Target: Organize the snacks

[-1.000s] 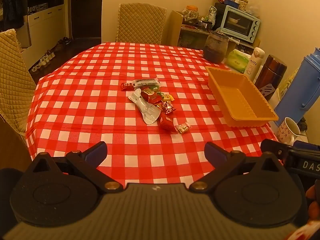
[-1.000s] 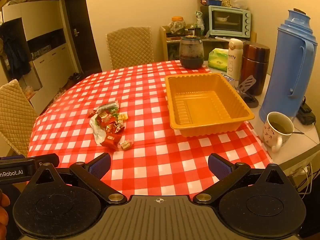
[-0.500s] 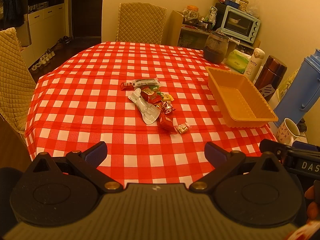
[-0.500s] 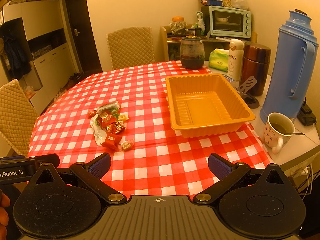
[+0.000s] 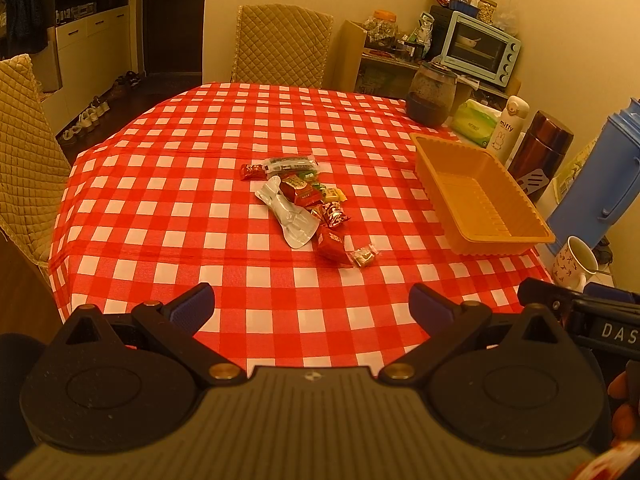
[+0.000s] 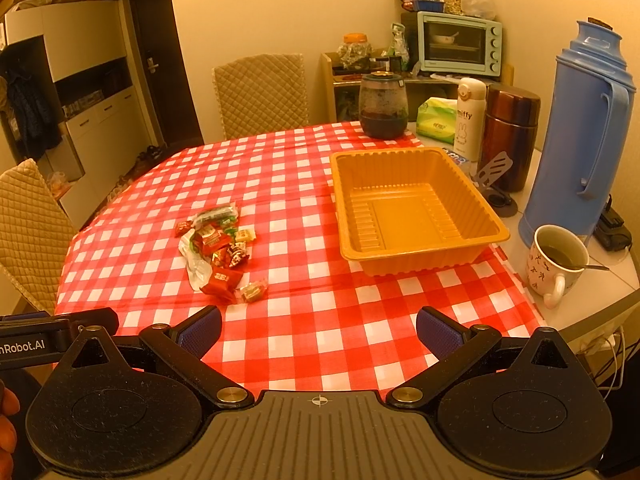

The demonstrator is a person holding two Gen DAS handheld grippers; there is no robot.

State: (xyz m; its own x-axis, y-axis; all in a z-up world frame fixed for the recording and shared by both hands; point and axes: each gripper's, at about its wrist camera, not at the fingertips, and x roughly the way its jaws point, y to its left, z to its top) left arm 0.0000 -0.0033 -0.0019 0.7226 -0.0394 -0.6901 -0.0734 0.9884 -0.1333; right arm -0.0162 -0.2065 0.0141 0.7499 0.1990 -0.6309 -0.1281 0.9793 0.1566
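Close to the counter's (image 5: 168,216) near edge, I hold my left gripper (image 5: 311,305) and right gripper (image 6: 319,333) wide open, with nothing in them. Further in, the snacks (image 5: 306,208) lie in a pile mid-counter, straight ahead of my left gripper, so it is nearer. By the right edge sits the empty orange tray (image 6: 416,256).
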